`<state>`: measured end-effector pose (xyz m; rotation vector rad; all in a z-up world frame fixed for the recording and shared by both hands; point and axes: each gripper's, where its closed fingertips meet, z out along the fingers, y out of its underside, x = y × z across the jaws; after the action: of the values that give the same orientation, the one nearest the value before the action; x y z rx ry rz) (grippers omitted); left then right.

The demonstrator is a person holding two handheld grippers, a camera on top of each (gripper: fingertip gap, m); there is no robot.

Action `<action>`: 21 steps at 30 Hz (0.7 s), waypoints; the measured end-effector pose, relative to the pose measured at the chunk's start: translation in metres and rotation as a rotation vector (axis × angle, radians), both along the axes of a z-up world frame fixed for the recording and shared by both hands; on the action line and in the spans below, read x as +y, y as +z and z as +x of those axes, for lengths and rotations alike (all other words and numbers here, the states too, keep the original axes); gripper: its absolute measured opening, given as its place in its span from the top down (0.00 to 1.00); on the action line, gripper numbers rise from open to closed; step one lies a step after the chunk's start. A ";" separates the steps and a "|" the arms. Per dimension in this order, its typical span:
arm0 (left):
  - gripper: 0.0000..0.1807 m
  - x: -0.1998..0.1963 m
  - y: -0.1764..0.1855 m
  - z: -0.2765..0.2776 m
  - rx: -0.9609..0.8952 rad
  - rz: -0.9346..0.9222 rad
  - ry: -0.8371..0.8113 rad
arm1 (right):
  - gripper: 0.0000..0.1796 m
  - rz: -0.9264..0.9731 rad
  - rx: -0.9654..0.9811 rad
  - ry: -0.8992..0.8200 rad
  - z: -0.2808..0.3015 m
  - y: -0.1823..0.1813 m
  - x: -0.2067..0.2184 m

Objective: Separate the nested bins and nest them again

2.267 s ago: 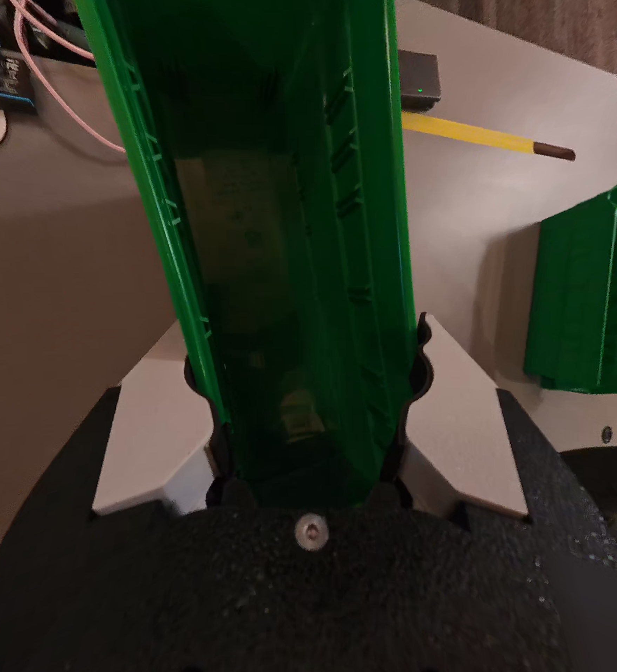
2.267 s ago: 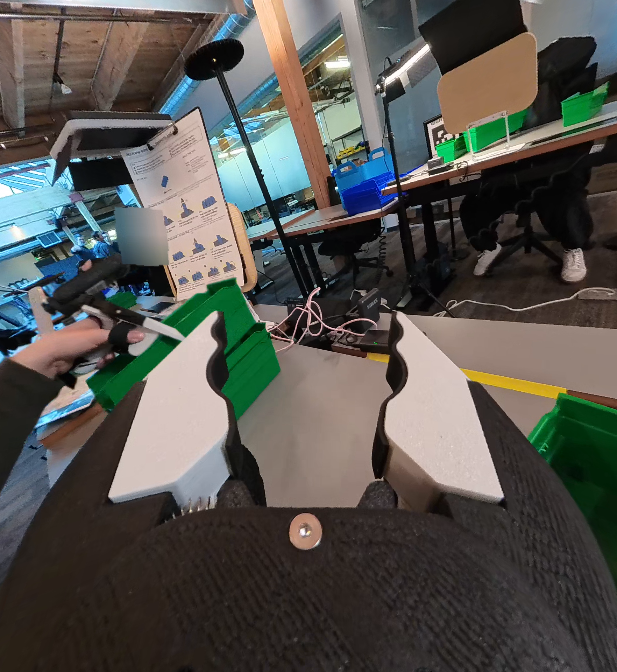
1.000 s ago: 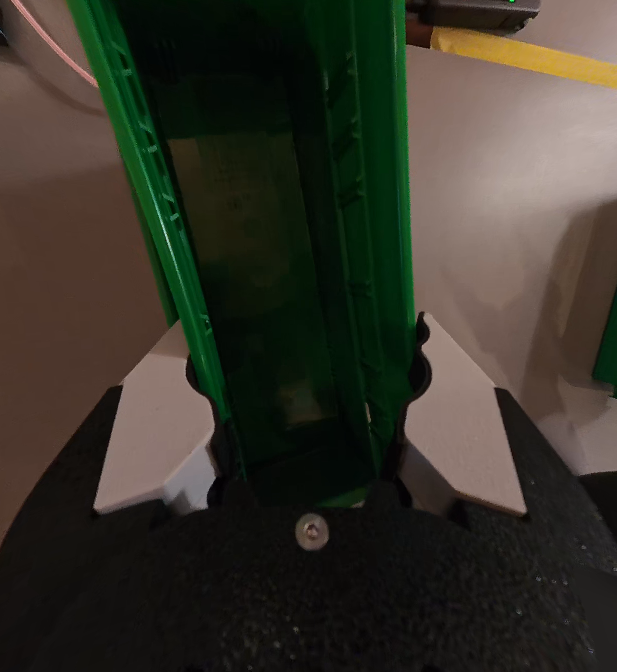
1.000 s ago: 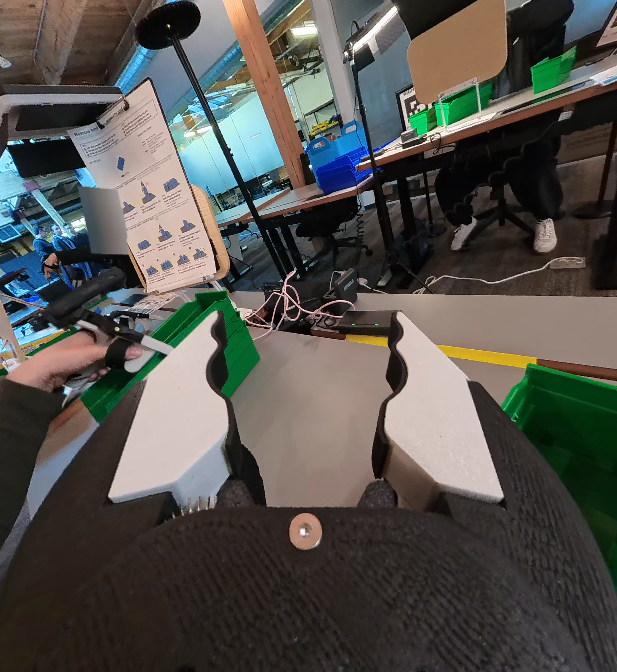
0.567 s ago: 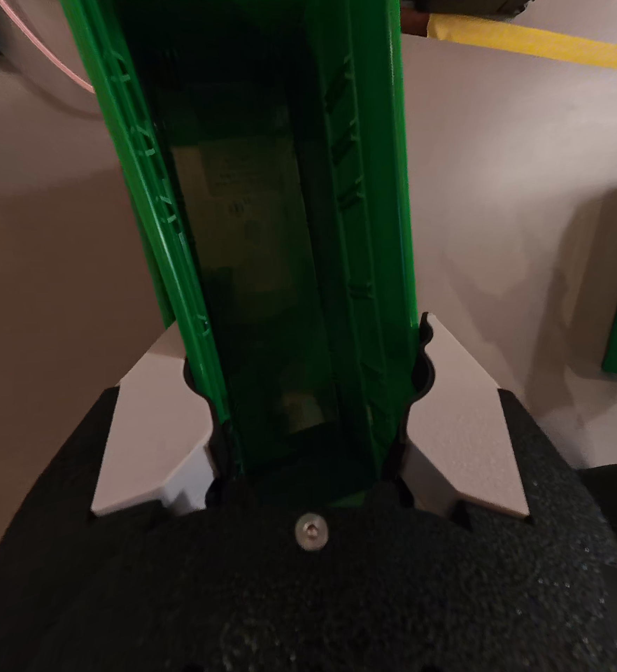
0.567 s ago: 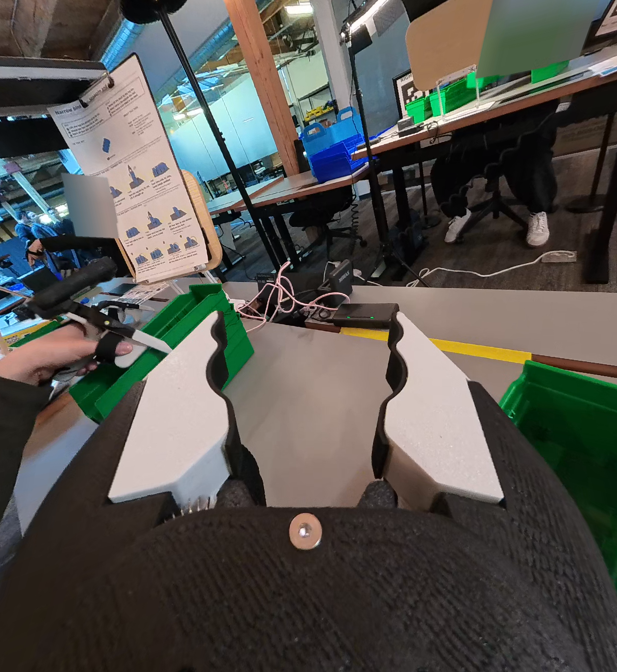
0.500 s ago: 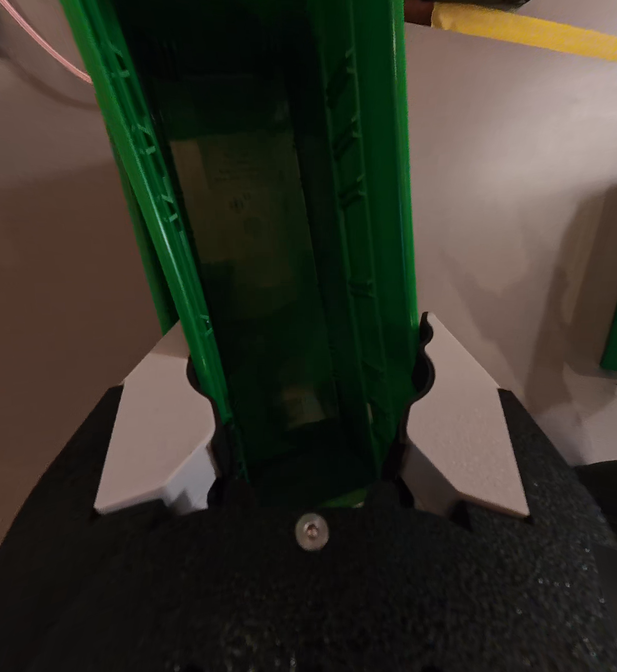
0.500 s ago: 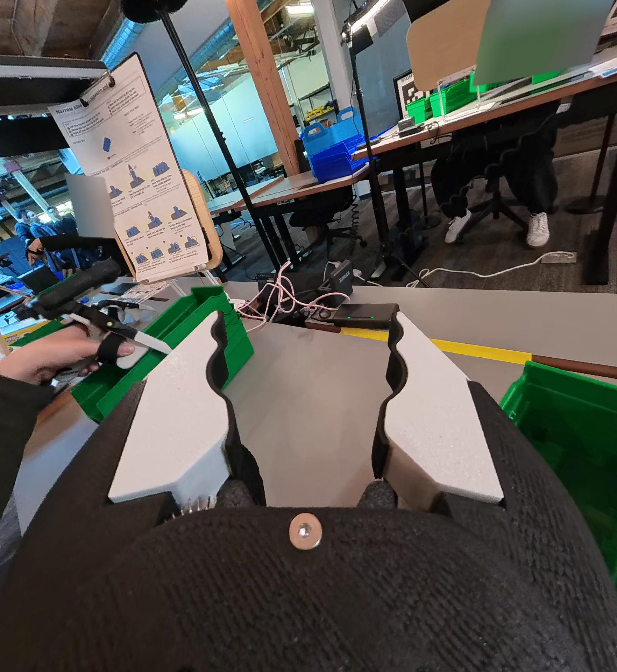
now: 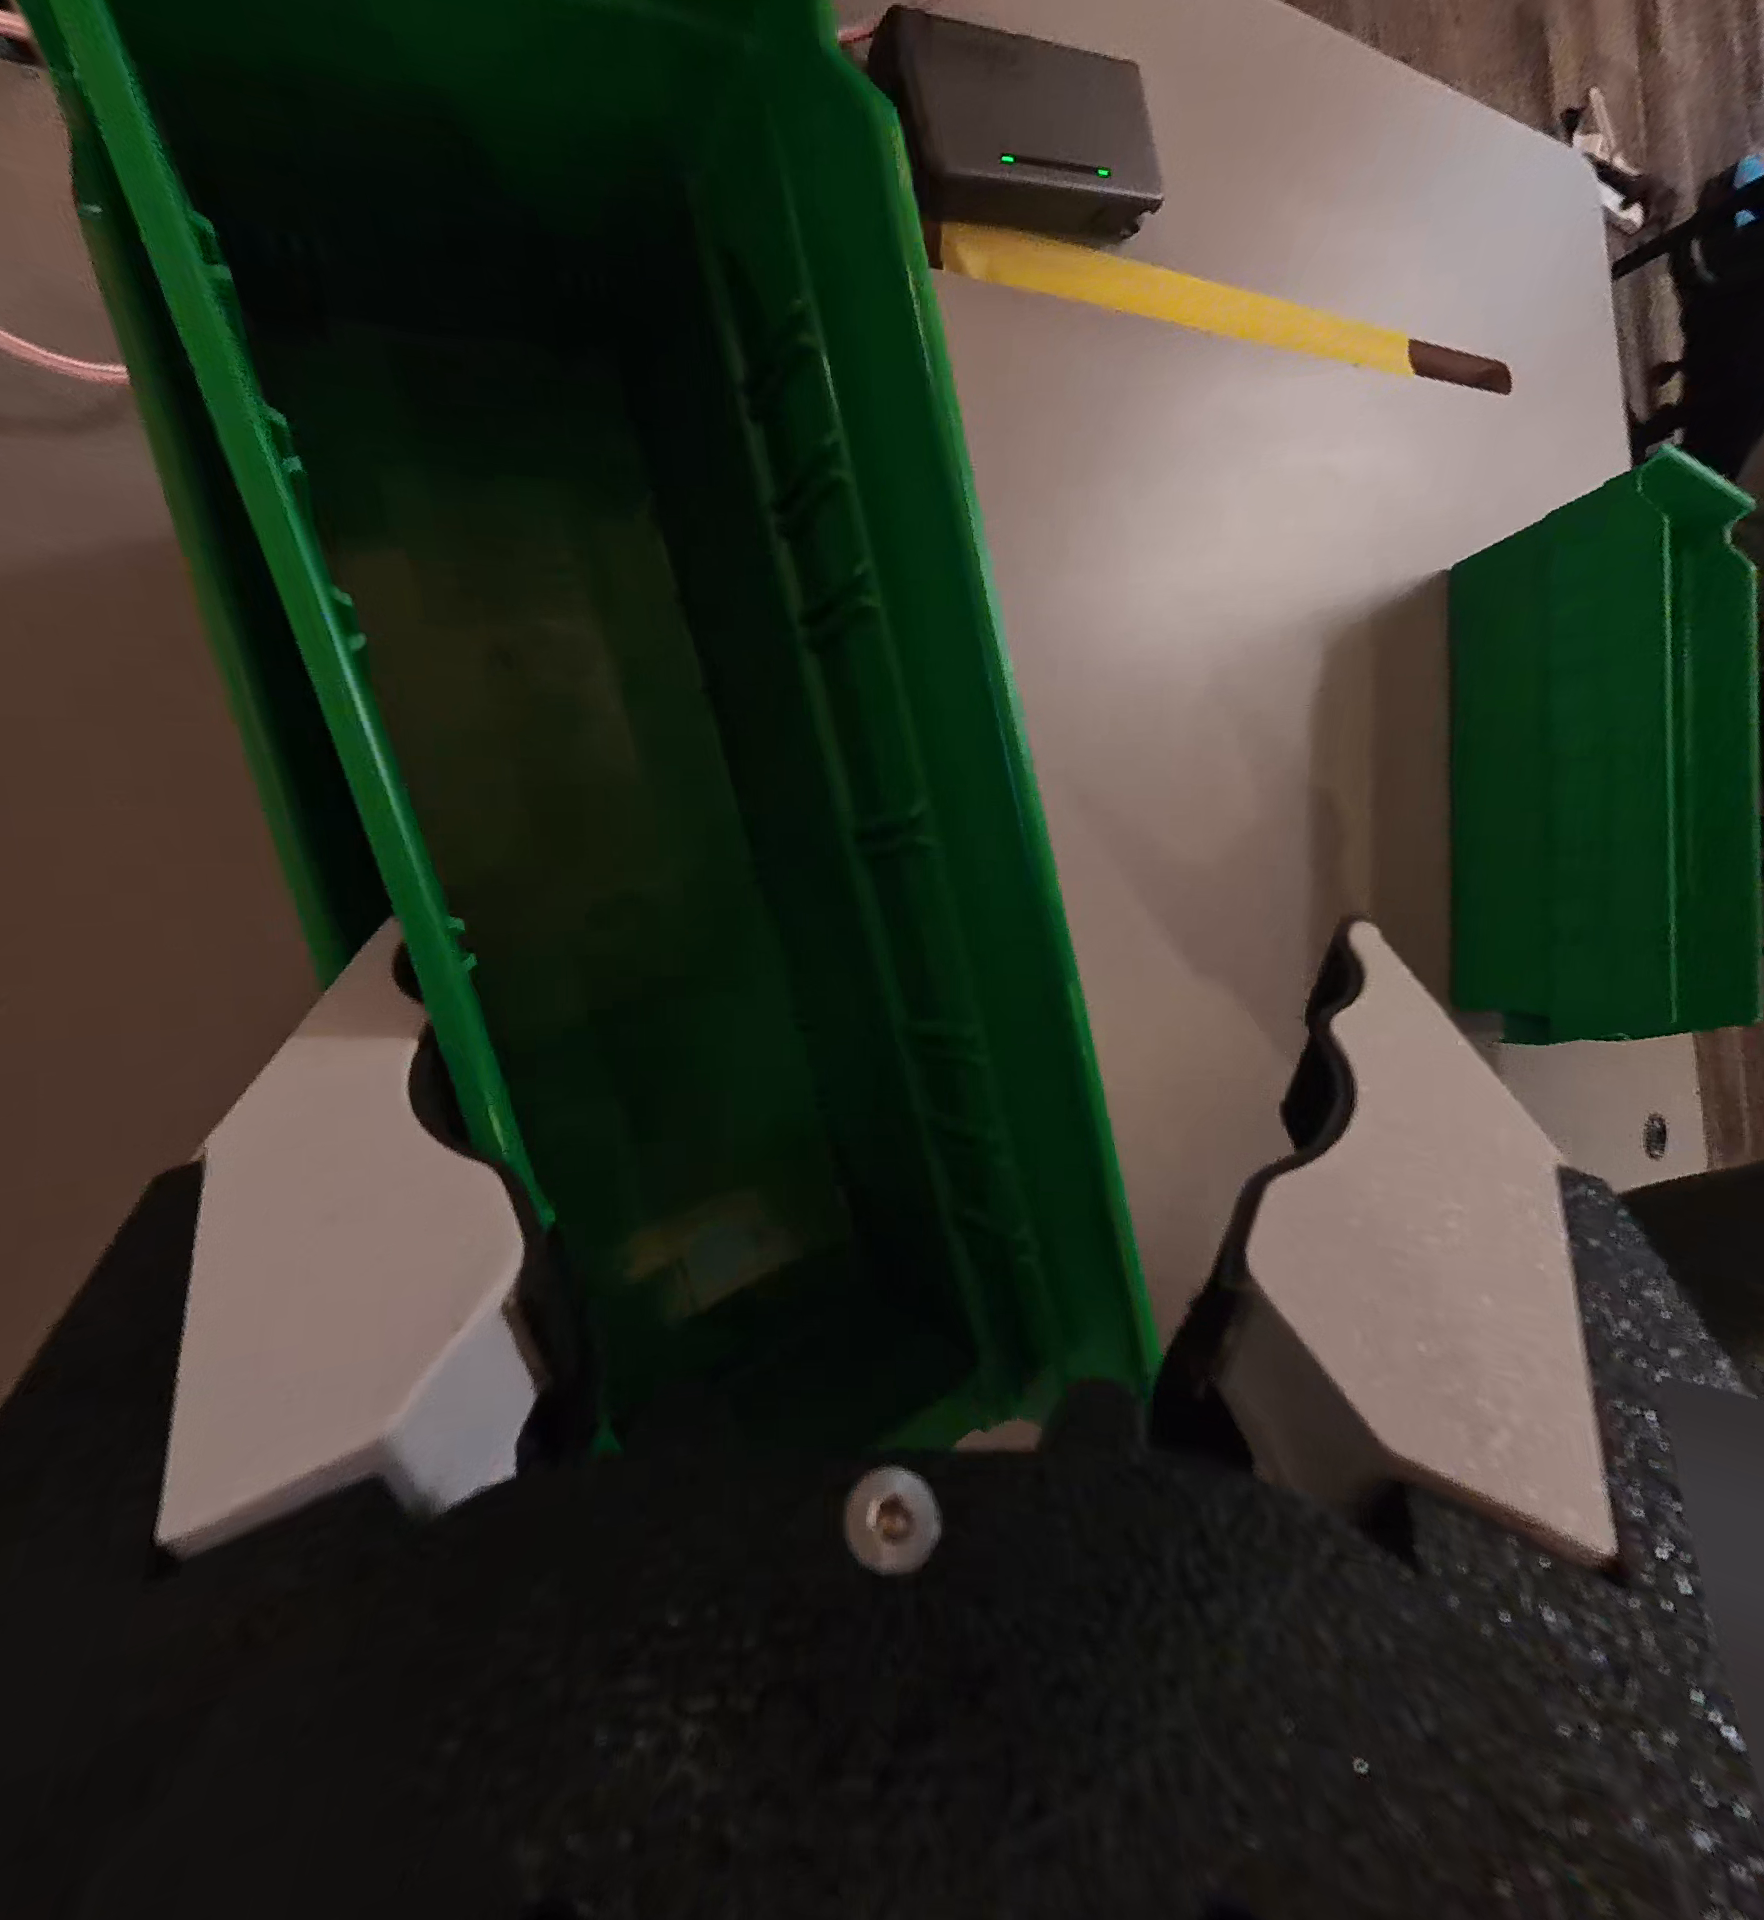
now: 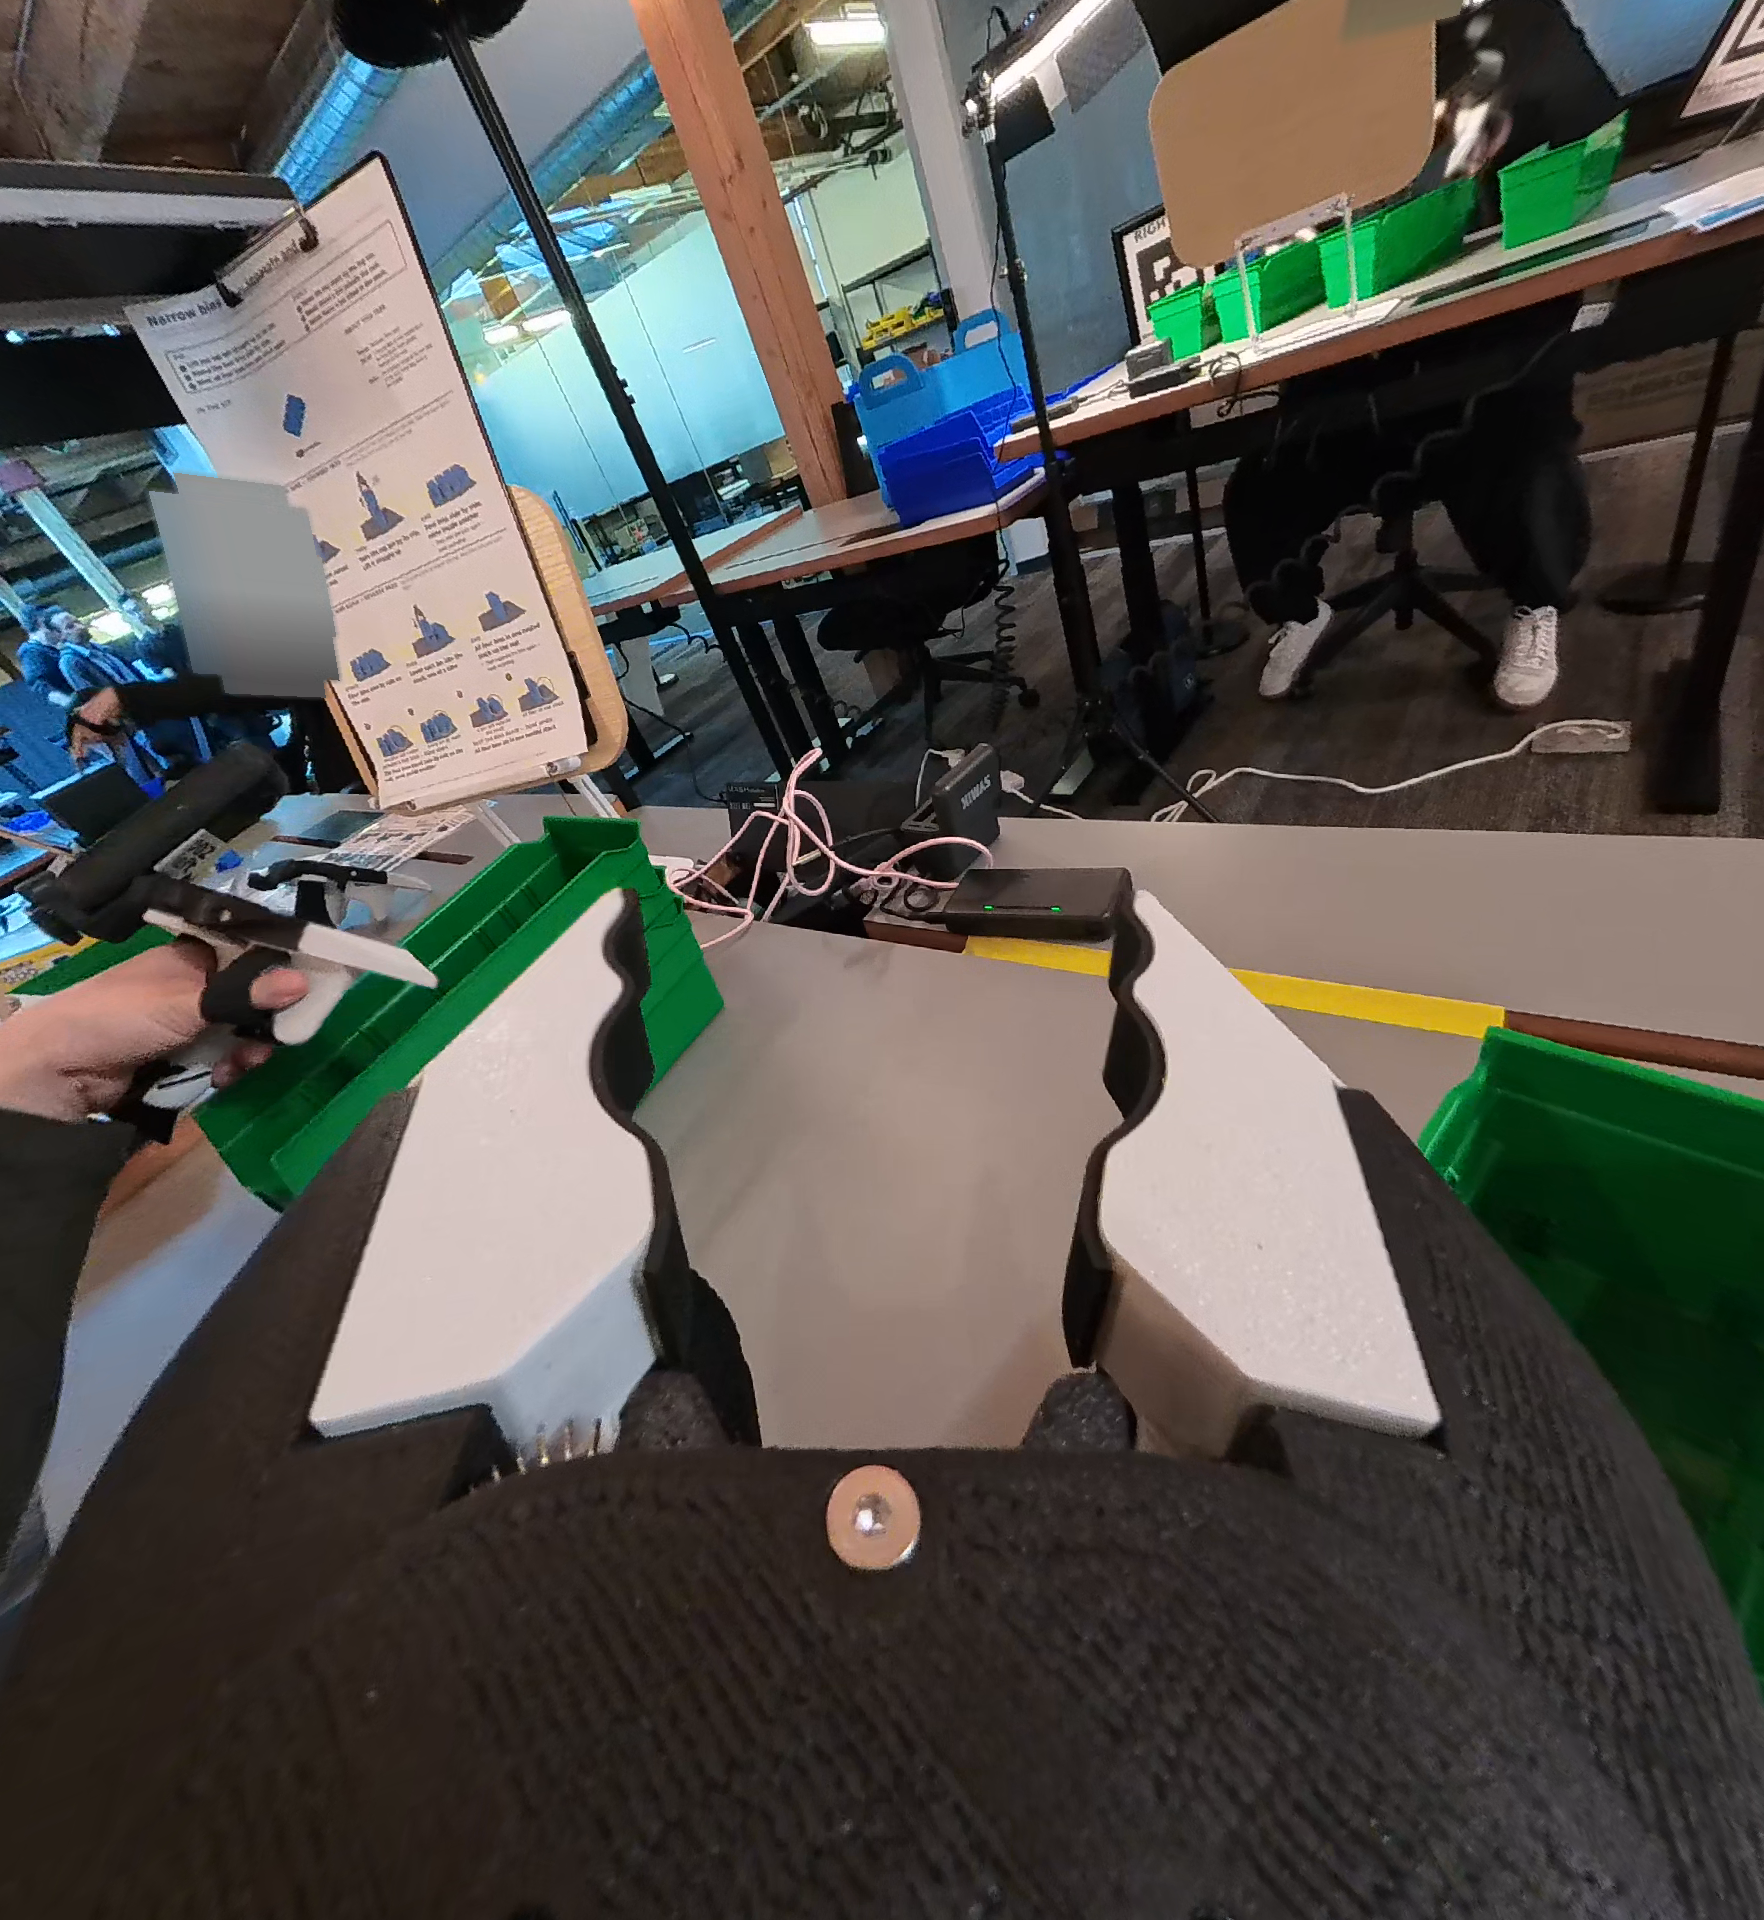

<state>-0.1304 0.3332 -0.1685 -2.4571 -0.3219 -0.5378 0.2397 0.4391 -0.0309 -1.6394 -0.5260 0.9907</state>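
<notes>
The left claw (image 9: pixel 878 1174) has just spread its jaws, releasing the narrow green bin (image 9: pixel 639 727) that lies between them on the counter (image 9: pixel 1221 644), so one bin is set down; the right claw (image 10: pixel 883 1060) hangs released and empty.

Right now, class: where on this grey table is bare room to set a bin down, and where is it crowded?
Bare table lies between the left green bin and the right green bin, short of the yellow tape. The far edge is crowded: a black box and pink cables sit there.
</notes>
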 end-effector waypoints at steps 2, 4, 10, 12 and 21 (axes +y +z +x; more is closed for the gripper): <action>0.16 0.001 -0.002 -0.002 0.033 -0.008 0.018 | 0.50 -0.004 -0.009 -0.002 -0.001 -0.002 0.001; 0.17 0.002 -0.002 -0.002 0.049 -0.001 0.032 | 0.50 -0.007 -0.017 -0.003 -0.002 -0.003 0.002; 0.12 -0.011 0.005 0.005 -0.045 -0.070 -0.035 | 0.50 -0.009 -0.037 0.002 -0.008 -0.006 0.002; 0.15 -0.015 0.012 0.002 -0.054 -0.094 -0.045 | 0.50 -0.010 -0.045 0.003 -0.009 -0.007 0.002; 0.14 -0.020 0.047 -0.014 0.135 -0.091 -0.005 | 0.50 -0.003 -0.051 0.000 -0.010 -0.006 0.002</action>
<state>-0.1443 0.3129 -0.1213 -2.5672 -0.2902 -0.3647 0.2300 0.4407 -0.0372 -1.6708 -0.5583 0.9521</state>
